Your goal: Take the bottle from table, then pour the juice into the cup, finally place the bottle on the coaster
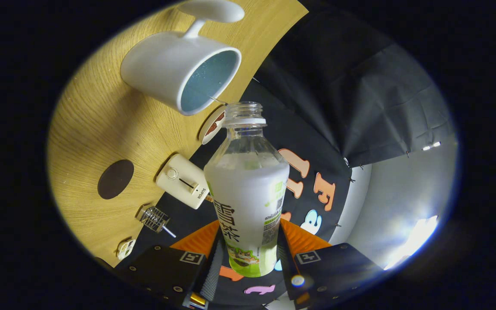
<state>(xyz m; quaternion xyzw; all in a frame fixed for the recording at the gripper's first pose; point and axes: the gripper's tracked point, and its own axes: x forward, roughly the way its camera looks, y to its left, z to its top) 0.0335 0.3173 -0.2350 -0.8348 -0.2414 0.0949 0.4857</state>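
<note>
Surface (88, 129): wood, tilted in view.
Tongs (248, 254): clamped on bottle (248, 193).
Pour: mouth just beside cup (181, 69) rim; tip slowly.

The wooden table (97, 125) has a light grain and carries several things. A white cup (179, 71) with a blue inside stands on it, and beside the cup's handle is a white round object (213, 10). A dark round coaster (115, 179) lies flat, apart from the cup. Near the table's edge are a cream-coloured device (182, 181), a small clear ribbed piece (154, 218), and a printed round disc (212, 125).
</note>
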